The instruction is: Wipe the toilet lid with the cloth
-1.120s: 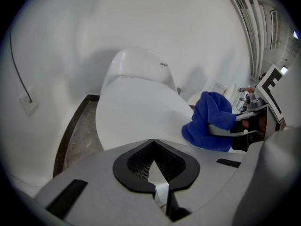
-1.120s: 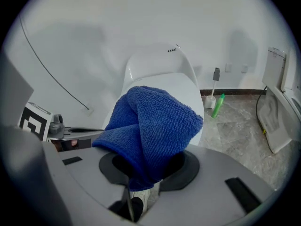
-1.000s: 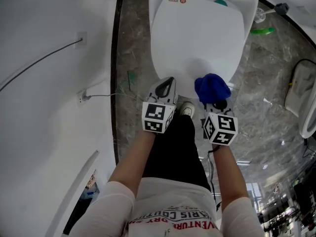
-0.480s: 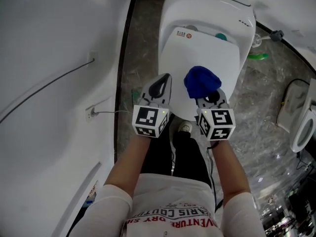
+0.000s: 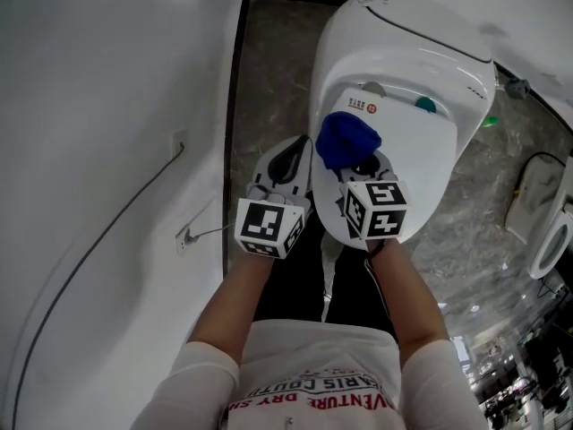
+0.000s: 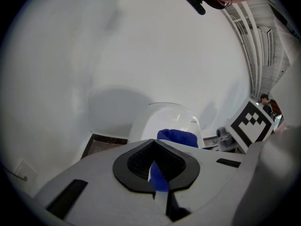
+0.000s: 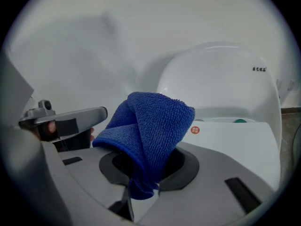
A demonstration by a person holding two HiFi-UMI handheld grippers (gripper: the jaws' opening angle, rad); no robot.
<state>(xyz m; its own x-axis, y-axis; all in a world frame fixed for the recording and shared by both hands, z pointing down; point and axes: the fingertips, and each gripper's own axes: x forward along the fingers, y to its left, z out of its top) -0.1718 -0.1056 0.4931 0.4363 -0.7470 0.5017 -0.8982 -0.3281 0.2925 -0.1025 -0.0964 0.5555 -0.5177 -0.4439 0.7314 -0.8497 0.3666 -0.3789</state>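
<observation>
Bunched into a thick fold and pinched at its lower end: the blue cloth [image 7: 146,135], clamped in the right claw [image 7: 143,172], jaws shut tight on it, loose folds standing up out of them. Held over the closed white toilet lid [image 5: 421,164], just short of the round red sticker [image 5: 372,108] near the hinge; cannot tell whether cloth and lid touch. Just beside it, on the person's left, the left claw [image 6: 159,188], jaws closed to a thin slit with nothing gripped, only a sliver of blue showing in the gap, poised by the lid's left edge. Behind each claw, a marker cube [image 5: 267,227] and a bare forearm. Beyond the lid, a teal button [image 5: 425,106] and the rounded white tank [image 5: 403,34]. Underneath, grey marbled floor [image 5: 269,79]; to the left, a white wall [image 5: 107,106] with a socket [image 5: 183,237] and a thin cable [image 5: 107,231].
</observation>
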